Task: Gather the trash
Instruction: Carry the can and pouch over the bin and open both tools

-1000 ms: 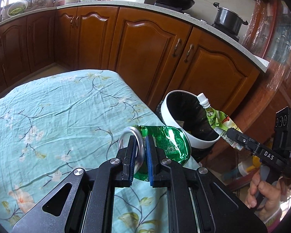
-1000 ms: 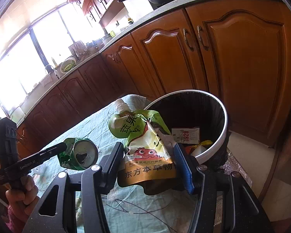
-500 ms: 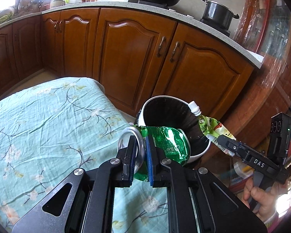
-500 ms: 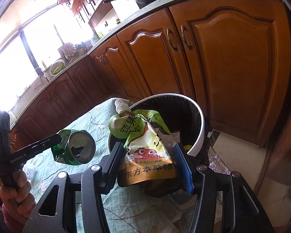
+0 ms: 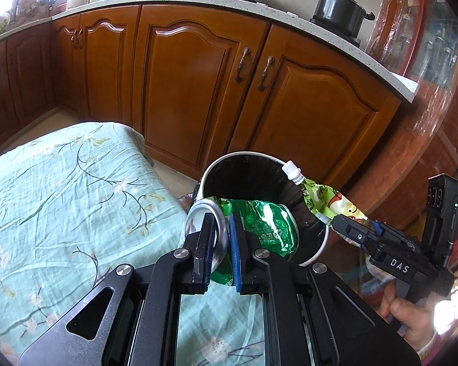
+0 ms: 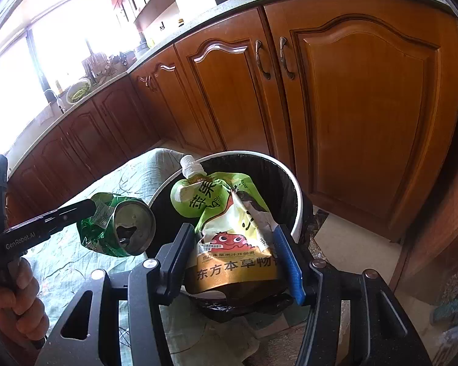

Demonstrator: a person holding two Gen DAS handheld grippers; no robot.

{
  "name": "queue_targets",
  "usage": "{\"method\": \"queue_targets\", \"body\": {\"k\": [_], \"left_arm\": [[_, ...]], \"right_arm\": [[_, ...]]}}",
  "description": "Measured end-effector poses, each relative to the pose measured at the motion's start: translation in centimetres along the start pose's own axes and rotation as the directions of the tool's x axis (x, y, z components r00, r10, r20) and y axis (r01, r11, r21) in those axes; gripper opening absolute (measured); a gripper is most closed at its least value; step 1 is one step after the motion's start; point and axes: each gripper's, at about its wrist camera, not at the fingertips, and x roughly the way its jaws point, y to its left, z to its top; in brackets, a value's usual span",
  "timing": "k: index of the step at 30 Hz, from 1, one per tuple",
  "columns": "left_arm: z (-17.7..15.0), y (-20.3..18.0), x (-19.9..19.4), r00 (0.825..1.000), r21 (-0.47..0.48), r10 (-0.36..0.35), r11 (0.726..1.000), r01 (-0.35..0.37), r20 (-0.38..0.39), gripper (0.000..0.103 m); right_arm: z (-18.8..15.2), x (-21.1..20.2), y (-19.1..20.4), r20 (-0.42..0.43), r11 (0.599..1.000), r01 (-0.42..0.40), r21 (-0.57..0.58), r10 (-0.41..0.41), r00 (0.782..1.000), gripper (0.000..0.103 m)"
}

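**Over the bin: a crushed can on the left, a juice pouch on the right**

At the table's edge, above the floral cloth (image 5: 76, 189), the left gripper (image 5: 221, 244) is clamped tight on the crushed green can (image 5: 259, 225), its two fingers pinching the silver rim end. The can hangs just at the near lip of the white bin (image 5: 229, 158), partly over its black liner. It looks light and already dented, so the thin wall would give under more squeeze; the stiffer rim is the safer place to pinch.

Further right, the right gripper (image 6: 236, 251) holds the green spouted pouch (image 6: 226, 213) across its lower body, jaws set wide, with the cap pointing up over the bin mouth. The pouch looks soft, glossy and likely slippery; gripping its flat sides near the bottom seam seems soundest.
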Motion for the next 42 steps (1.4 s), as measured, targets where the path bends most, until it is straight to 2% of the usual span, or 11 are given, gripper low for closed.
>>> {"method": "queue_targets", "body": {"k": [25, 42], "left_arm": [[1.1, -1.7, 3.6, 0.998, 0.037, 0.021, 0.999, -0.019, -0.053, 0.009], [1.5, -3.0, 5.7, 0.995, 0.065, 0.041, 0.997, -0.035, -0.092, 0.009]], "right_arm": [[1.5, 2.5, 1.3, -0.078, 0.990, 0.087, -0.114, -0.097, 0.992, 0.055], [2.1, 4.4, 1.5, -0.125, 0.980, 0.096, -0.176, -0.119, 0.985, 0.056]]}}
